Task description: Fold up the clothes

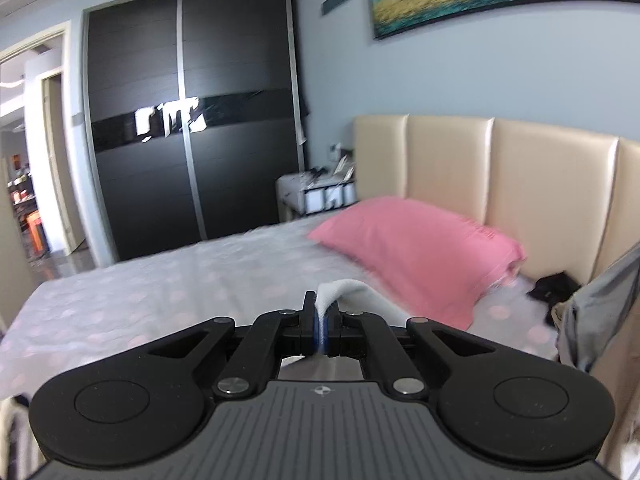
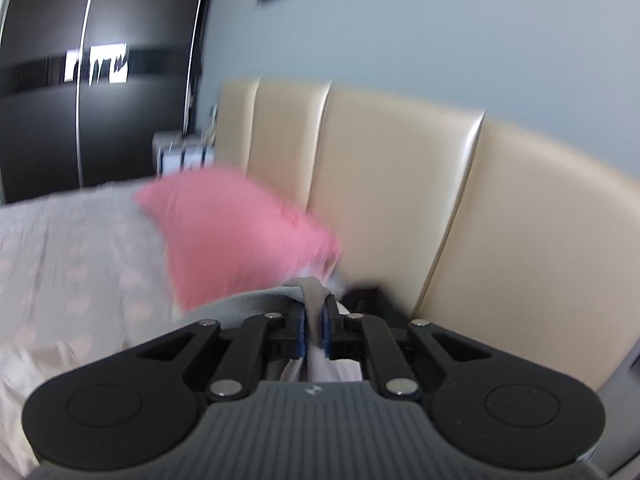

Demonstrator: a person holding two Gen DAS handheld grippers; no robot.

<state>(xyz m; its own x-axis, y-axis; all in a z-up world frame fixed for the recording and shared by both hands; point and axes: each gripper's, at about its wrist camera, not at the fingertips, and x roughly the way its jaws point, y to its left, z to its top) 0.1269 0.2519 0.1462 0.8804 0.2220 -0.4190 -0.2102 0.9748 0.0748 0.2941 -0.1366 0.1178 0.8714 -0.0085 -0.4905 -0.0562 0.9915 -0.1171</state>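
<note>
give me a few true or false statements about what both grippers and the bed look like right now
1. The left gripper is shut on pale grey cloth. True.
2. The right gripper is empty. False: grey fabric is pinched between its pads.
3. The pillow is blue. False: it is pink.
4. The headboard is cream and padded. True.
5. The wardrobe doors are white. False: they are dark.

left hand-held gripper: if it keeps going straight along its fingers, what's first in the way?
Probably the pink pillow. The left hand-held gripper, shut on a fold of white cloth, points slightly down over the bed; the pillow's near edge sits just right of that line, so it may brush the dotted sheet first. Depth is unclear.
</note>
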